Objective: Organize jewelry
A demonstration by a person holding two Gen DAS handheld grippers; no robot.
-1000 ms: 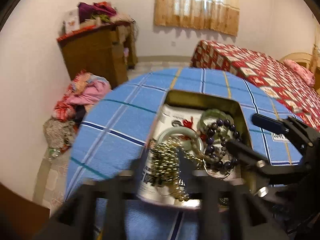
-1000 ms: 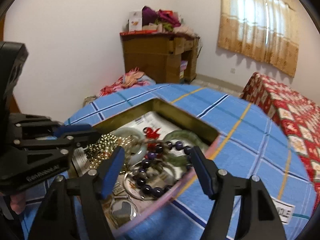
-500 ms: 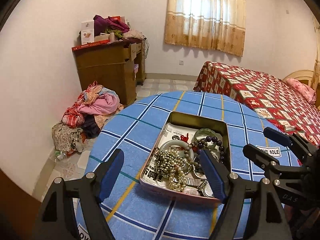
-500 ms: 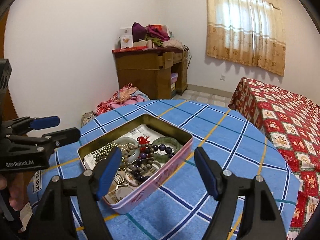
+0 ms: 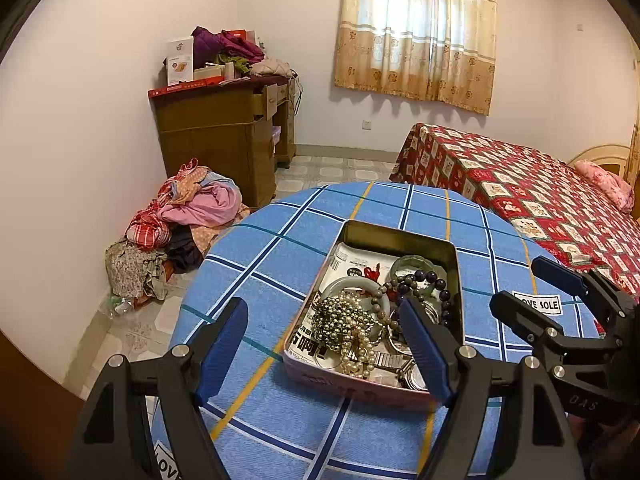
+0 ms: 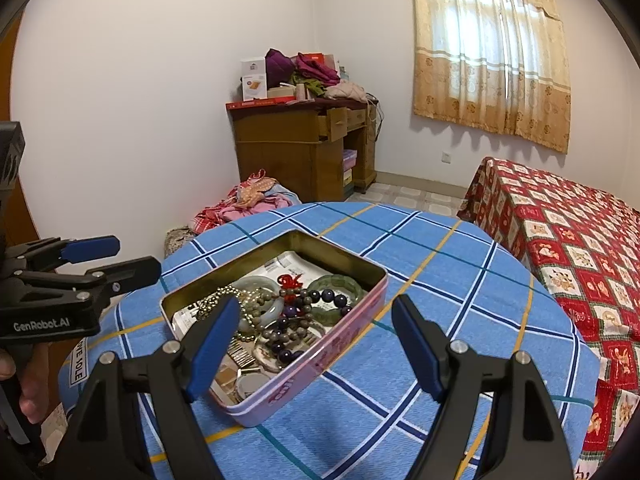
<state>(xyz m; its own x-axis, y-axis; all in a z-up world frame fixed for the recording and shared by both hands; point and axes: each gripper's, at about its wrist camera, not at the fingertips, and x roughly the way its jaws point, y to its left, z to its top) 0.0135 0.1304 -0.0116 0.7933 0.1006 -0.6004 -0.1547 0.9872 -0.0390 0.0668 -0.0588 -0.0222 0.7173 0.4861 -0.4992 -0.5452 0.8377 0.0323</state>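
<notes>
A pink metal tin [image 5: 352, 386] sits on a round table with a blue checked cloth [image 5: 280, 264]. It holds jewelry: a pearl and gold bead necklace [image 5: 344, 320], a dark purple bead bracelet [image 5: 424, 278], pale green bangles [image 5: 412, 262] and watches. The tin [image 6: 340, 336] also shows in the right wrist view with the purple beads [image 6: 328, 298]. My left gripper [image 5: 324, 348] is open and empty, raised above the tin's near side. My right gripper [image 6: 312, 340] is open and empty, raised over the tin. Each gripper shows in the other's view, right [image 5: 536, 292] and left [image 6: 116, 258].
A bed with a red patterned cover [image 5: 520, 184] stands to the right. A wooden cabinet [image 5: 224, 140] piled with clothes and boxes stands by the far wall. A heap of clothes [image 5: 188, 216] lies on the floor to the left of the table.
Both grippers have pulled back and up from the tin, which now looks smaller and farther. Both stay open and empty.
</notes>
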